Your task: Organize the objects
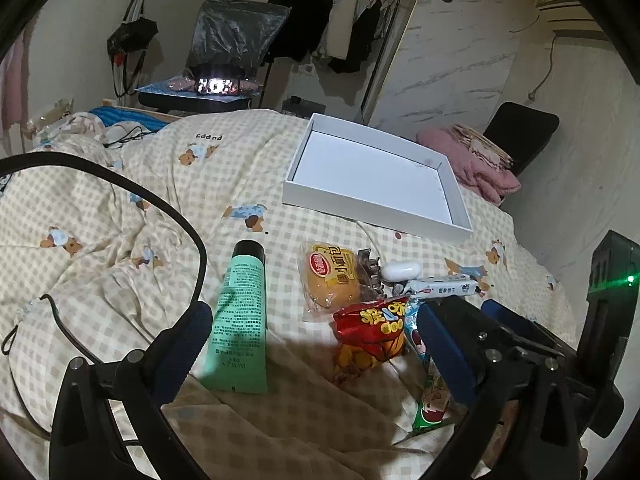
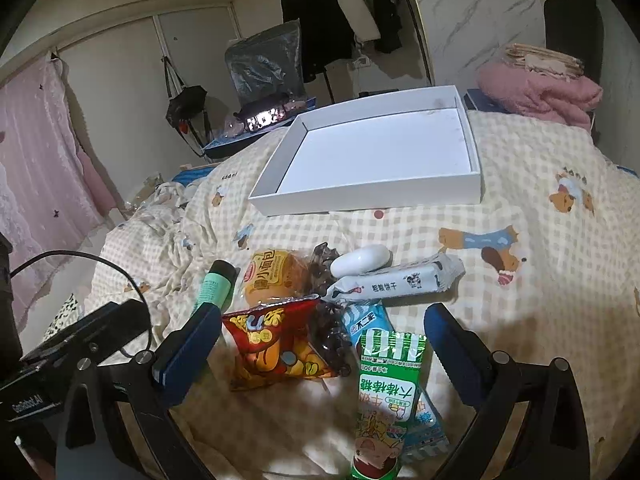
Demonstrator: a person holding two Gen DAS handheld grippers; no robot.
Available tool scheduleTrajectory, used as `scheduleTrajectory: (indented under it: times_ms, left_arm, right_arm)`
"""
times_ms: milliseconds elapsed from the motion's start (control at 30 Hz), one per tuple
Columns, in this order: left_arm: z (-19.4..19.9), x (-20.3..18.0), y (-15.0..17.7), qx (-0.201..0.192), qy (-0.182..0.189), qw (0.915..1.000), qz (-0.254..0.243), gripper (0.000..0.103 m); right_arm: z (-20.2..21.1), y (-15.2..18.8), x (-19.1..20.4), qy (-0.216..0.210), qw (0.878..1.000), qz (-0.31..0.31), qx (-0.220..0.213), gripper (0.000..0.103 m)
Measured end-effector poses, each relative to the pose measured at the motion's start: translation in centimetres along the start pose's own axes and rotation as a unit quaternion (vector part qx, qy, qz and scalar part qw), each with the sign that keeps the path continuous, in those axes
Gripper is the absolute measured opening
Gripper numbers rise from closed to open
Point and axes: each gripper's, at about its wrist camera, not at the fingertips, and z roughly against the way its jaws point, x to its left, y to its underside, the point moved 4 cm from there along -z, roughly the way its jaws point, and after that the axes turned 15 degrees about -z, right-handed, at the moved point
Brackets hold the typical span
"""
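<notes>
A pile of small items lies on the bed: a green tube (image 1: 240,320) (image 2: 214,286), a yellow bread packet (image 1: 332,276) (image 2: 272,276), a red snack bag (image 1: 370,330) (image 2: 272,344), a white case (image 1: 401,270) (image 2: 360,260), a white biscuit bar (image 1: 440,284) (image 2: 396,280), a green candy packet (image 2: 384,400) (image 1: 430,404) and a blue packet (image 2: 366,320). An empty white box (image 1: 376,204) (image 2: 360,200) sits beyond them. My left gripper (image 1: 316,344) is open above the tube and red bag. My right gripper (image 2: 324,344) is open above the red bag and green packet.
The bed has a checked bear-print quilt (image 1: 140,240) (image 2: 540,280). A pink blanket (image 1: 468,164) (image 2: 540,92) lies on a black chair at the far right. A clothes rack (image 1: 340,12) and a cluttered stand (image 1: 216,84) are behind the bed. A black cable (image 1: 132,196) loops at left.
</notes>
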Motion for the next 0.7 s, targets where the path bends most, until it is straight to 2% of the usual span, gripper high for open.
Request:
scheduleTrajectory:
  times_ms: [100, 700]
  left_arm:
    - [0.25, -0.05, -0.06, -0.006, 0.000, 1.0000, -0.002, 0.102]
    - [-0.38, 0.07, 0.22, 0.011, 0.001, 0.9999, 0.002, 0.102]
  right_arm:
    - [0.10, 0.06, 0.27, -0.002, 1.000, 0.002, -0.003, 0.102]
    - [-0.41, 0.38, 0.36, -0.003, 1.000, 0.005, 0.012, 0.102]
